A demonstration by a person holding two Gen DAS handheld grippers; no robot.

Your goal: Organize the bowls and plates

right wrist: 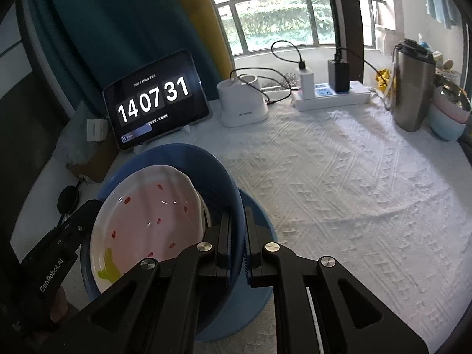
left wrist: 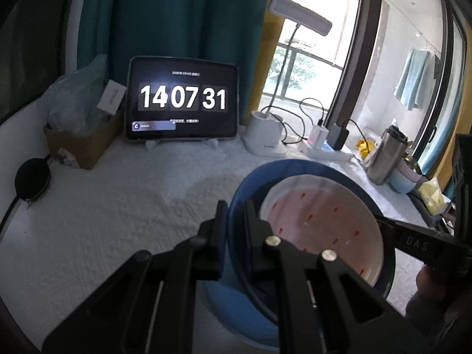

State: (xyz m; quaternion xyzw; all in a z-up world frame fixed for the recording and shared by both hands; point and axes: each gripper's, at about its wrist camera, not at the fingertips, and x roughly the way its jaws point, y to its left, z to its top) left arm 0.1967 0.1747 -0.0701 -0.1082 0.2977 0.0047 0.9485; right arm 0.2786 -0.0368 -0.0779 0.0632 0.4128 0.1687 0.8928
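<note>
We work over a table [right wrist: 354, 191] covered with a white textured cloth, set against a window [right wrist: 280, 20] and a teal curtain [left wrist: 177, 14]. At the back stand a tablet [left wrist: 181, 98] reading 14 07 31, a white lamp base [right wrist: 242, 103], a power strip [right wrist: 333, 96] with chargers, a steel flask [right wrist: 413, 85] and, at the left, a cardboard box [left wrist: 79, 141].

A blue bowl [right wrist: 212, 177] is tilted above a light blue plate [right wrist: 256, 265] that lies on the cloth. Inside the bowl sits a white-rimmed pink dish [right wrist: 147, 221] with red seed marks and a green patch.

Our left gripper [left wrist: 234, 230] is clenched on the bowl rim, one finger outside the wall and one inside. Our right gripper [right wrist: 237, 236] grasps the opposite rim the same way, fingers closed on the blue wall. Each gripper shows in the other's view at the far side of the bowl.
</note>
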